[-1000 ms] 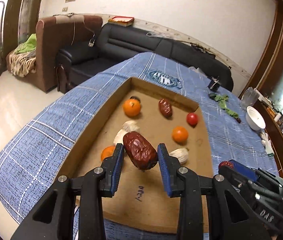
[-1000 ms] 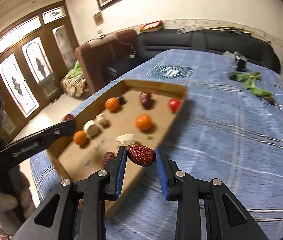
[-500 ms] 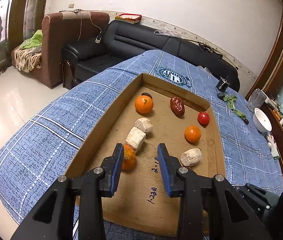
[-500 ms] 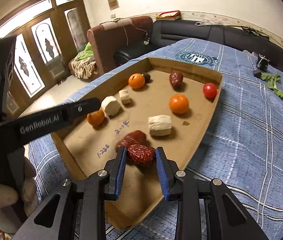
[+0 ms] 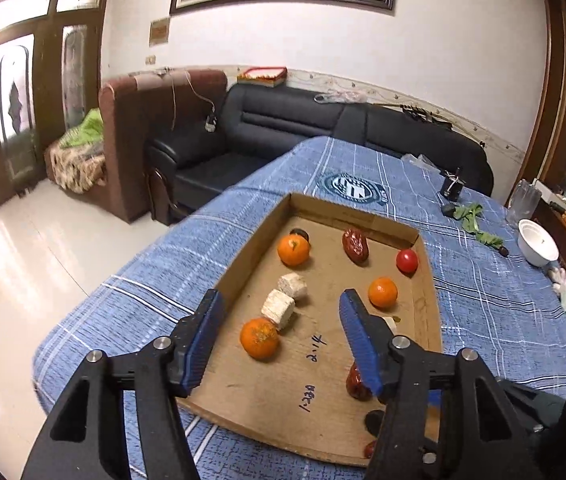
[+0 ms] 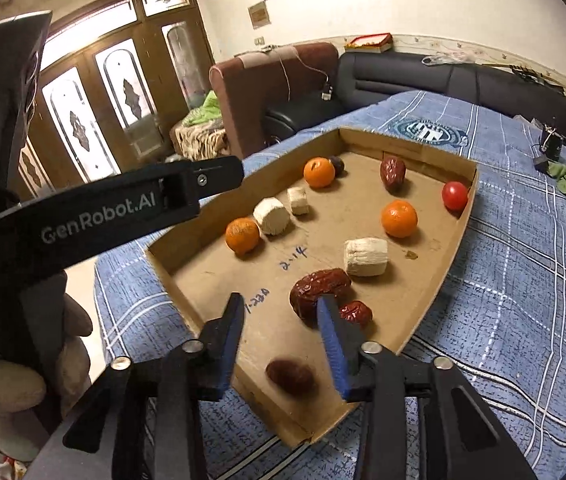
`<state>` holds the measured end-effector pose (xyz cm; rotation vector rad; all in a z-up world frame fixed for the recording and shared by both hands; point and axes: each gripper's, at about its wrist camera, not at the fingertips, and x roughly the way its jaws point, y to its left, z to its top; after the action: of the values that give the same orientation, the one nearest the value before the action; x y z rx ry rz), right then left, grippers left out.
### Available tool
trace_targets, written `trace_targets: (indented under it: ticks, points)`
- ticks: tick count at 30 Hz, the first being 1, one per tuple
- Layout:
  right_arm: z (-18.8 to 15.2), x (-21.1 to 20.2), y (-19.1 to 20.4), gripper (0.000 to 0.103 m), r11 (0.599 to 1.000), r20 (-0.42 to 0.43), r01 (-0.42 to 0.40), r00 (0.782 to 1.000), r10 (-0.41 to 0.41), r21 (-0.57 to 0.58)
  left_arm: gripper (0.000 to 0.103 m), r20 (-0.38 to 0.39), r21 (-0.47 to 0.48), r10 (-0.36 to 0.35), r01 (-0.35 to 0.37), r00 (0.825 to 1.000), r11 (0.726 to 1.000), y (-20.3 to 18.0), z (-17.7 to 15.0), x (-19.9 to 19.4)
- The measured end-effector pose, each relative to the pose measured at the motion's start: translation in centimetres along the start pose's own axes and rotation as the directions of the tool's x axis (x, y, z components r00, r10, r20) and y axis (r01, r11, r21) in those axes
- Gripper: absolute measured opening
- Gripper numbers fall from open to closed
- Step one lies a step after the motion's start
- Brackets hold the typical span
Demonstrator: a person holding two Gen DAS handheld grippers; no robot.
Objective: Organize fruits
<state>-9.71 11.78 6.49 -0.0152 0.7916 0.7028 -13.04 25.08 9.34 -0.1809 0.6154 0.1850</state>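
Large date [image 6: 320, 288] lies just beyond the empty right hand-held gripper [image 6: 279, 308] — jaws just opening.

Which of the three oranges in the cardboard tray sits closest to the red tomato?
The small round orange on the tray's right side, just in front of the tomato; the other two sit along the left wall.

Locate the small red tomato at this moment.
Right wrist view: the red tomato sits in the cardboard tray's far right corner, against the right wall, beyond the nearest orange.
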Motion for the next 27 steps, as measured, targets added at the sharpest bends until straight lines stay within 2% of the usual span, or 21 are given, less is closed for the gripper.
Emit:
trace_targets:
  ticks: [3,9,20,27]
  points:
    - [0.0,-1.0,-0.4,0.054,1.0,0.018,0.019,1.0,-0.019,0.01,0.071,0.029,0.026,0.03,-0.031,0.999,0.999,-0.7,-0.1,-1.1]
    - [-0.6,-2.7,-1.8,0.062,0.996,0.038,0.078,0.996,-0.079,0.041,0.082,0.069,0.081,0.069,-0.074,0.995,0.994,-2.6,-0.4,-2.4]
    - [-1.6,-5.3,-5.5,0.069,0.977,0.049,0.144,0.987,-0.153,0.155,0.083,0.04,0.145,0.02,-0.025,0.999,0.989,-5.5,-1.5,-2.9]
    - [-2.2,-6.0,-6.8,0.071,0.969,0.046,0.164,0.983,-0.175,0.185,0.083,0.02,0.162,0.008,-0.011,1.0,0.987,-6.6,-2.1,-2.7]
